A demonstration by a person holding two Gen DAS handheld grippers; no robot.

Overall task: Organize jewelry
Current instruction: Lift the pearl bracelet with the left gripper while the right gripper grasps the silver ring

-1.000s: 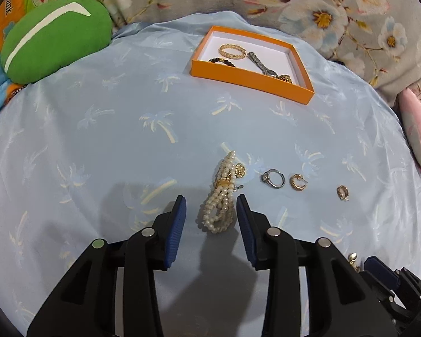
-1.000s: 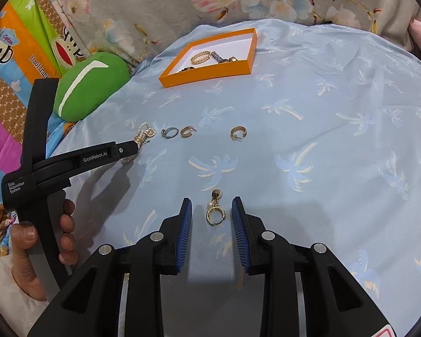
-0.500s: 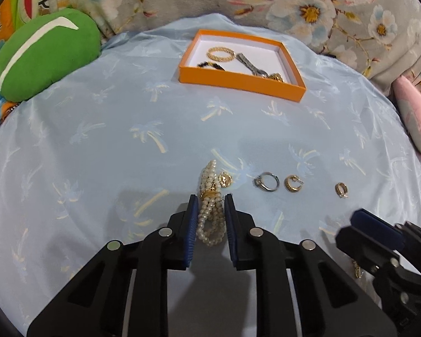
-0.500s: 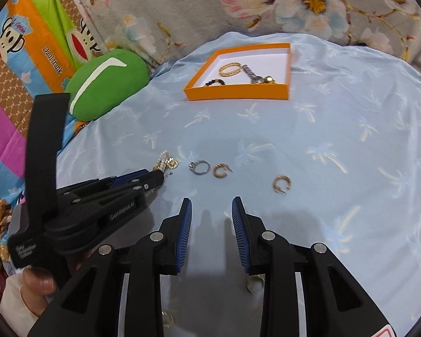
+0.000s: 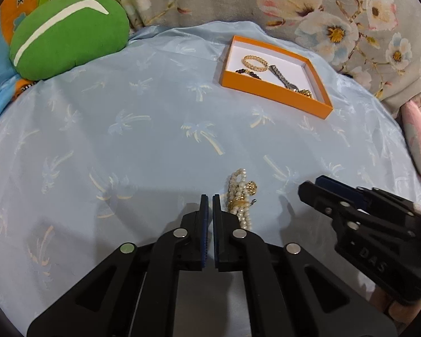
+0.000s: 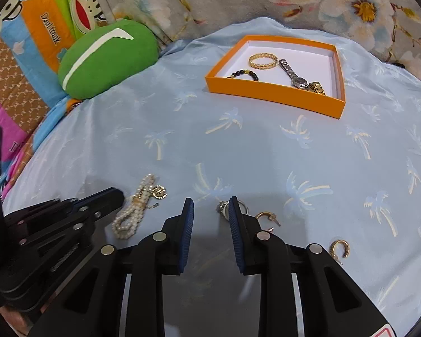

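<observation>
The pearl bracelet point(image 5: 240, 196) lies bunched on the blue palm-print cloth point(image 5: 126, 140), near the cameras and well short of the orange box point(image 5: 275, 95) at the far side. Its long axis runs near-to-far, leaning slightly left at the far end in the left wrist view, with a small gold charm point(image 5: 251, 187) by its far right. It lies just right of the left gripper point(image 5: 210, 199), whose jaws are fully shut with nothing visible between them; the grasp looks to have missed.

Right of the bracelet, a silver ring point(image 6: 224, 207) sits against the inner face of the right gripper's point(image 6: 210, 205) right finger; those jaws are closing, not yet pressing on it. A gold hoop point(image 6: 265, 216) lies just beyond that finger, another hoop point(image 6: 340, 248) farther right.

In the box: a gold band point(image 6: 262, 61), a dark bead bracelet point(image 6: 242, 73) and a watch point(image 6: 294, 75). By my reckoning the job is under halfway, with at least four pieces loose.
</observation>
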